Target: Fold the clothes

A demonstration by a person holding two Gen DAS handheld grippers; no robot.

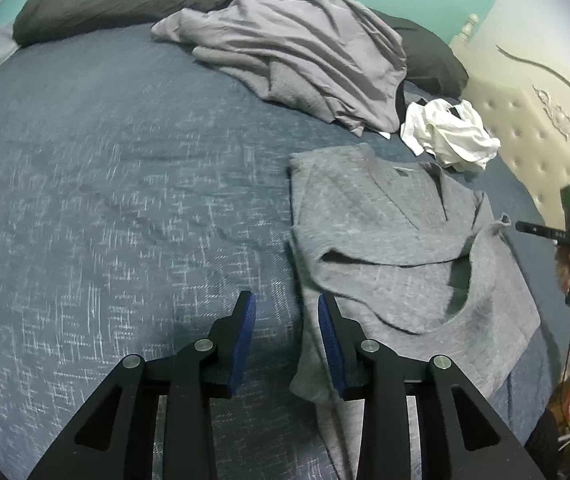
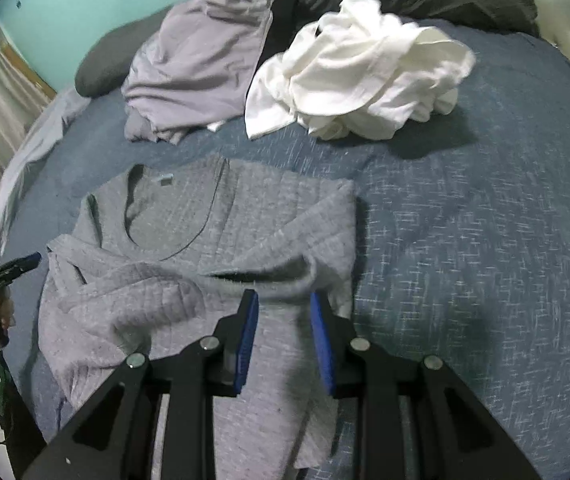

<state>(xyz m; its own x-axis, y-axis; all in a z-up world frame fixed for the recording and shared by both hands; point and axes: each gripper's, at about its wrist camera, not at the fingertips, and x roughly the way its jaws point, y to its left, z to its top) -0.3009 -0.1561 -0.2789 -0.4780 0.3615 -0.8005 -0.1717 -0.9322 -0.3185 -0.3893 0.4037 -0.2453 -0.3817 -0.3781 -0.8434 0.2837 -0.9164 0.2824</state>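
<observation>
With both sleeves laid in, the grey shirt (image 2: 189,248) at frame centre on the bed (image 2: 485,260) is best regripped at its lower hem by the left gripper (image 1: 287,336) and right gripper (image 2: 283,336), both released and empty.

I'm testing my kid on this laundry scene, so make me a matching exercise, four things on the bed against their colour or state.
Things:
1. grey sweater
2. white garment
3. lilac garment
4. pillow

States:
A. crumpled in a bright heap
B. dark, lying along the far edge of the bed
C. partly folded, sleeves laid across the body
D. pale purple, rumpled, next to the white heap

Pairs: 1-C, 2-A, 3-D, 4-B
</observation>
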